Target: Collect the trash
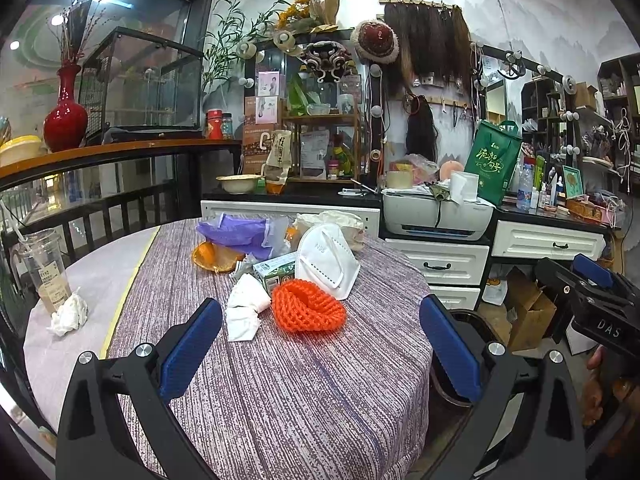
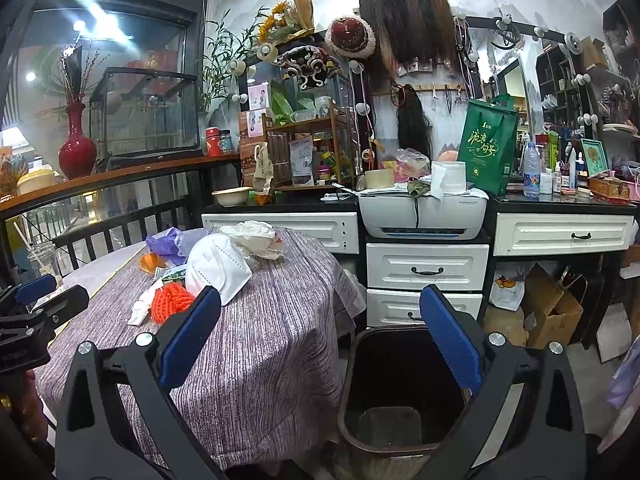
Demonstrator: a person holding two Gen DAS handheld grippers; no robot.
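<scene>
Trash lies on a round table with a purple cloth (image 1: 280,392): an orange foam net (image 1: 308,307), crumpled white tissues (image 1: 246,308), a white N95 mask (image 1: 326,260), a small green carton (image 1: 276,272), a purple bag (image 1: 236,232) and an orange peel (image 1: 214,258). My left gripper (image 1: 320,340) is open and empty, just short of the net. My right gripper (image 2: 320,332) is open and empty above a dark bin (image 2: 400,392) beside the table. The net (image 2: 172,302) and the mask (image 2: 218,266) also show in the right wrist view.
A plastic cup with a straw (image 1: 42,268) and a tissue wad (image 1: 70,314) sit at the table's left edge. White drawers (image 2: 426,270), a printer (image 2: 422,212) and a cluttered counter stand behind. Cardboard boxes (image 2: 552,308) sit on the floor to the right.
</scene>
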